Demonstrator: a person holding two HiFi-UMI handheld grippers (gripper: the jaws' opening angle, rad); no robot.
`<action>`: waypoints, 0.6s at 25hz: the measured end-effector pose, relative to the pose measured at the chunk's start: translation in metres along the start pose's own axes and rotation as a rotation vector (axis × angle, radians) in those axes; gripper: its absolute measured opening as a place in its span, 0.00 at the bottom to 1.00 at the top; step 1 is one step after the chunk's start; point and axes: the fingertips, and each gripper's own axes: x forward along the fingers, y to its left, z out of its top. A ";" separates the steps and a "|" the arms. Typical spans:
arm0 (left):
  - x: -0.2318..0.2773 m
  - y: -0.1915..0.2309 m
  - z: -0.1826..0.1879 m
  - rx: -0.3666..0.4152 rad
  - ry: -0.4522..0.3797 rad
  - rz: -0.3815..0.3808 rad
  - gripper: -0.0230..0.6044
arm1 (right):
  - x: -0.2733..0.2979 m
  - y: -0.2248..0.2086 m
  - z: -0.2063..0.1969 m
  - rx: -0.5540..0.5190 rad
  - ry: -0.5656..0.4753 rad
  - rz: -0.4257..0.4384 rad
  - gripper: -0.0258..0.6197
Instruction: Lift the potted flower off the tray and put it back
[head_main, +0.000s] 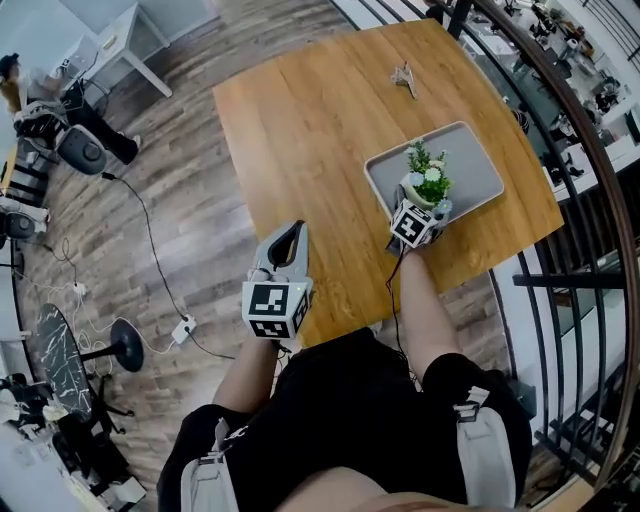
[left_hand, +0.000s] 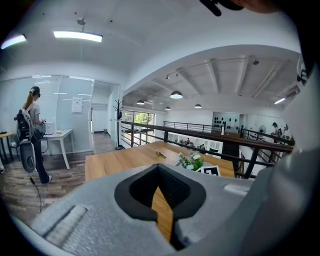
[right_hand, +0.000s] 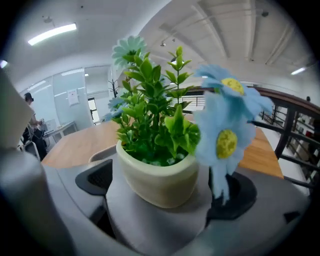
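Plank floor runs round a wooden table, and a dark curved railing passes close beyond its right edge, on the right gripper's outer side. The right gripper reaches over the table's near edge onto the grey tray. Its jaws clasp the pot from either side, and the pot stands on the tray just inside the near rim.

In the right gripper view green sprigs and a big blue flower fill the middle. They cover the spot where the right jaw meets the pot and screen most of the tray ahead. In the head view the marker cube covers part of the pot. Ahead of that gripper and to its right the tray lies bare up to its far rim.

The left gripper hangs just inside the table's left edge, well apart from the tray, its jaws pressed together on nothing. Only a thin wedge of wood shows through the slot behind their tips. Wide bare tabletop stretches ahead of it as far as a small pale thing near the far edge, too small to name.

Off to its left, past the table's edge, a cable trails on the floor. A person stands by a white desk, partly cut off in the head view.
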 end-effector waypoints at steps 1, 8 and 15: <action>0.001 0.002 -0.002 -0.001 0.006 0.000 0.06 | 0.000 0.000 0.001 -0.015 0.000 -0.015 0.94; 0.012 0.007 -0.007 0.004 0.018 -0.016 0.06 | 0.008 -0.005 0.001 -0.015 0.034 -0.093 0.94; 0.022 0.009 -0.008 -0.005 0.024 -0.031 0.06 | 0.020 0.000 0.014 -0.005 0.041 -0.094 0.94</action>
